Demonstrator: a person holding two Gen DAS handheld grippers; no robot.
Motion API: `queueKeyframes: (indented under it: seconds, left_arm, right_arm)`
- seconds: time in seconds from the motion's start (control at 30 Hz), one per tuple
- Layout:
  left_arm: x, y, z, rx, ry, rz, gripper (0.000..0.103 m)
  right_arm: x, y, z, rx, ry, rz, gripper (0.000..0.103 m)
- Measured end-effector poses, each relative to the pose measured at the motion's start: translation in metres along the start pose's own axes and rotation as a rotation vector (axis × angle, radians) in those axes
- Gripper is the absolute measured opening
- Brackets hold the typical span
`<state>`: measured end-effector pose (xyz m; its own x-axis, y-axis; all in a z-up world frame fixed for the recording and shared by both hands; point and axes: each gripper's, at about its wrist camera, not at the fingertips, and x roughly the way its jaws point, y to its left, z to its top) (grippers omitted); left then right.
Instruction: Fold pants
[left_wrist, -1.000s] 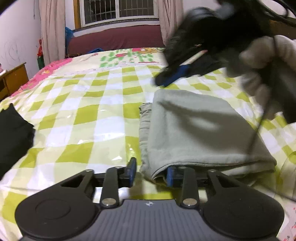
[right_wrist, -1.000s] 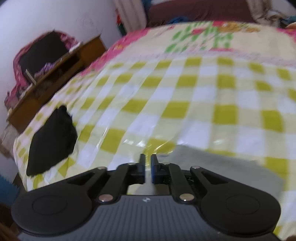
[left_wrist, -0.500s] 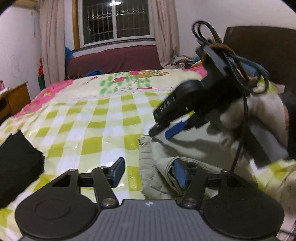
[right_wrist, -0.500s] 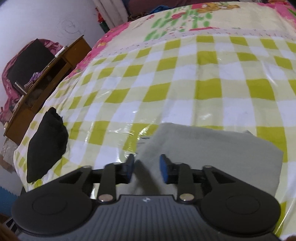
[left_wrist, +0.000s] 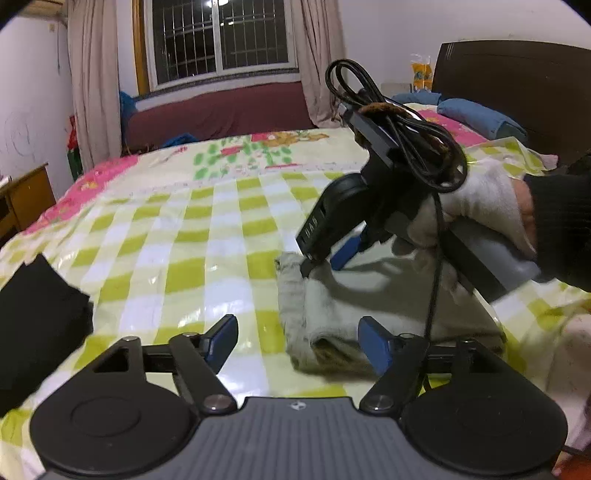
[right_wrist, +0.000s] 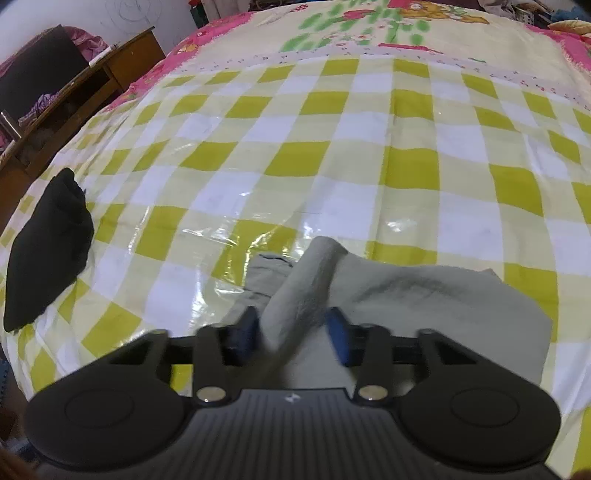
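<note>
Your left gripper (left_wrist: 297, 341) has its blue-padded jaws spread wide and still opening, with nothing pinched; the near corner of the folded grey-green fabric pants (left_wrist: 332, 314) lies just ahead, inside the right pad. Your right gripper (right_wrist: 291, 330) is closing its jaws around a raised ridge of the same pants (right_wrist: 424, 295), which stands up between the two blue pads; the blur keeps you from telling whether both pads already press it.

Beyond your left fingers, your gloved right hand (left_wrist: 476, 210) and its black tool body with a looped black cable (left_wrist: 402, 122) hang over the pants and block the far half of the cloth. Left of both pairs of fingers, well apart, lies a folded black garment (right_wrist: 48, 243) on the glossy yellow-and-white checked bed cover (right_wrist: 332, 147). Farther left stands a brown wooden desk (right_wrist: 85, 92).
</note>
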<state>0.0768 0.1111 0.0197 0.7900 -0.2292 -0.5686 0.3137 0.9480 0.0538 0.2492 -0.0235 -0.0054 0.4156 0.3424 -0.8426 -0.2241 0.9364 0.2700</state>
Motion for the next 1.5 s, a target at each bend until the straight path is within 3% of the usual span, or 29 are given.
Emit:
queueKeyframes:
  seconds: [0.1,0.17,0.23,0.3,0.4,0.57,0.7,0.8,0.83,0.93,1.07,1.17,1.27,1.4,1.5]
  left_arm:
    - [0.028,-0.007,0.011,0.008,0.036,-0.004,0.084]
    - [0.046,-0.011,0.013,0.022,0.088,-0.016,0.068]
    - [0.062,-0.012,0.01,0.021,0.151,-0.029,0.042]
    - [0.066,-0.01,0.006,0.004,0.171,-0.035,0.035]
    - [0.054,0.0,0.009,-0.049,0.128,-0.04,0.03]
    - [0.043,0.025,0.008,-0.163,0.087,-0.075,0.029]
    - [0.055,0.045,-0.007,-0.28,0.13,-0.069,0.029]
    - [0.061,0.05,-0.016,-0.305,0.148,-0.053,0.034]
    - [0.062,0.051,-0.017,-0.302,0.149,-0.044,0.038]
    - [0.058,0.054,-0.015,-0.292,0.137,0.002,0.055]
    - [0.042,0.057,-0.014,-0.268,0.111,0.059,0.056]
    - [0.028,0.055,-0.006,-0.219,0.067,0.108,0.056]
    - [0.027,0.046,0.005,-0.171,0.032,0.092,0.056]
    - [0.052,0.026,0.011,-0.125,0.06,0.024,0.056]
    - [0.084,0.012,-0.002,-0.031,0.178,0.121,0.063]
  right_arm:
    - [-0.004,-0.003,0.002,0.024,0.005,0.025,0.014]
    - [-0.008,-0.003,0.004,0.028,-0.002,0.037,0.008]
    - [-0.01,-0.003,0.007,0.034,-0.007,0.057,0.008]
    - [-0.013,-0.001,0.01,0.038,-0.011,0.077,0.006]
    - [-0.022,0.007,0.016,0.033,-0.035,0.104,0.006]
    - [-0.035,0.023,0.022,0.001,-0.091,0.114,0.006]
    - [-0.01,0.039,0.024,-0.013,-0.075,0.103,0.006]
    - [0.028,0.054,0.021,-0.047,-0.005,0.107,0.019]
    - [0.038,0.057,0.019,-0.066,0.001,0.106,0.026]
    - [0.036,0.059,0.019,-0.077,-0.035,0.12,0.028]
    - [-0.006,0.046,0.018,-0.059,-0.126,0.187,0.028]
    - [-0.045,0.026,0.003,-0.056,-0.215,0.167,0.032]
    - [-0.063,-0.003,-0.025,0.0,-0.236,0.105,0.037]
    - [-0.059,-0.037,-0.054,0.119,-0.193,0.072,0.039]
    - [-0.05,-0.054,-0.069,0.181,-0.168,0.059,0.037]
